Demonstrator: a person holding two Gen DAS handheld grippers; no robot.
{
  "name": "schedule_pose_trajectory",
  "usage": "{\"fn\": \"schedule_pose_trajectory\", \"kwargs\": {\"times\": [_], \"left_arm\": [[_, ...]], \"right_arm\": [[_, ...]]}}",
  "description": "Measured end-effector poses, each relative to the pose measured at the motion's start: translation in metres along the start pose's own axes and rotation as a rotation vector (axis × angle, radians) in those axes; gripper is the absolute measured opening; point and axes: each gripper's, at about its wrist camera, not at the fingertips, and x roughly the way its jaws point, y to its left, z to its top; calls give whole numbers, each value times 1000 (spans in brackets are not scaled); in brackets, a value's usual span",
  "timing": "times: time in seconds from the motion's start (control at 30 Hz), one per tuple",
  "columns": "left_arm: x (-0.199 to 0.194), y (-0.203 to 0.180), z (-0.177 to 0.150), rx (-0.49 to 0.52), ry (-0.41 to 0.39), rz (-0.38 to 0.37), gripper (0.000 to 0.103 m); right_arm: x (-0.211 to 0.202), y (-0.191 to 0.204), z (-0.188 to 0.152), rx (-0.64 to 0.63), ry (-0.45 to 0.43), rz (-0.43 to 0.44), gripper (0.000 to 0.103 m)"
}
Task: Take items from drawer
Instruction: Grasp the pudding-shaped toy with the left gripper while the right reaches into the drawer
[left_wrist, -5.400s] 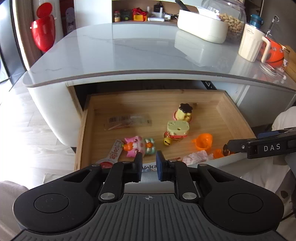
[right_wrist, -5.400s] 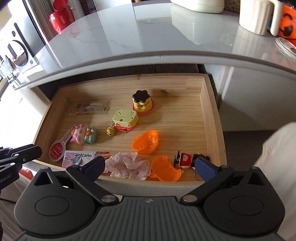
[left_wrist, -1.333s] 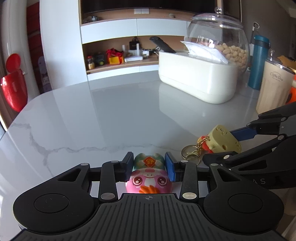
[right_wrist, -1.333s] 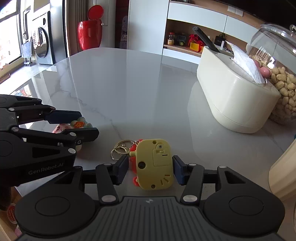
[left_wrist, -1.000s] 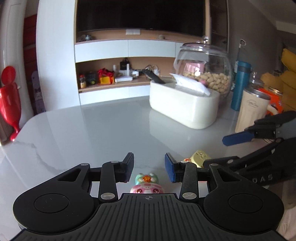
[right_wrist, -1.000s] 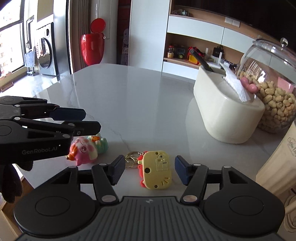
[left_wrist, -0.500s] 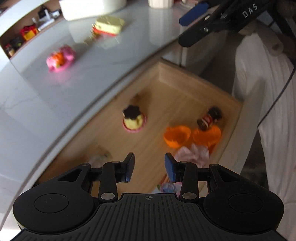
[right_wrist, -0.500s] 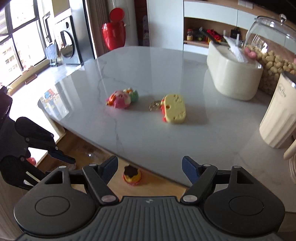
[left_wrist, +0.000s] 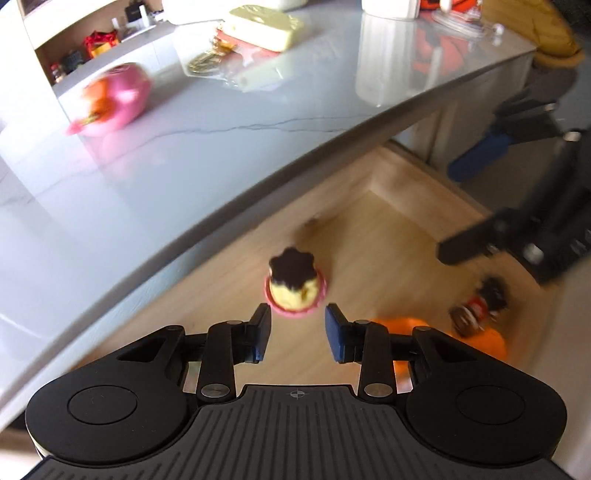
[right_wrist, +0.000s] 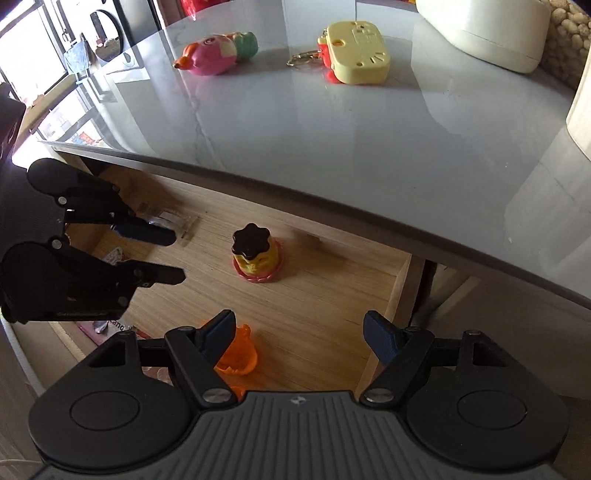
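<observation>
The wooden drawer (right_wrist: 400, 284) stands open under the grey countertop (right_wrist: 332, 147). In it a yellow pudding toy (left_wrist: 294, 290) with a dark top and pink base stands upright. My left gripper (left_wrist: 297, 330) hangs just short of it; the jaws are closing, the toy lies beyond the pads, untouched. In the right wrist view the left gripper (right_wrist: 168, 256) sits left of the pudding toy (right_wrist: 256, 258). My right gripper (right_wrist: 301, 332) is open and holds nothing, above the drawer floor beside an orange cup (right_wrist: 236, 352). A pink pig toy (right_wrist: 216, 53) and a yellow keychain toy (right_wrist: 354, 51) lie on the countertop.
More orange cups (left_wrist: 487, 341) and a small dark figure (left_wrist: 480, 306) lie at the drawer's right front. A clear packet (right_wrist: 173, 221) lies at its back left. A white tissue box (right_wrist: 480, 29), a peanut jar (right_wrist: 569, 37) and a cream mug (right_wrist: 580, 110) stand on the counter.
Both grippers have let go of the pink toy and the yellow keychain on the counter and dropped toward the drawer. The left jaws have narrowed and come close to the pudding toy.
</observation>
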Motion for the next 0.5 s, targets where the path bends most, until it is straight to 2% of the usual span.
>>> {"fn": "schedule_pose_trajectory", "kwargs": {"times": [0.13, 0.23, 0.5], "left_arm": [[24, 0, 10, -72, -7, 29, 37], [37, -1, 11, -84, -1, 51, 37], [53, -2, 14, -130, -14, 45, 42]], "right_arm": [[2, -3, -3, 12, 1, -8, 77], [6, -7, -4, 16, 11, -13, 77], [12, -11, -3, 35, 34, -3, 77]]}}
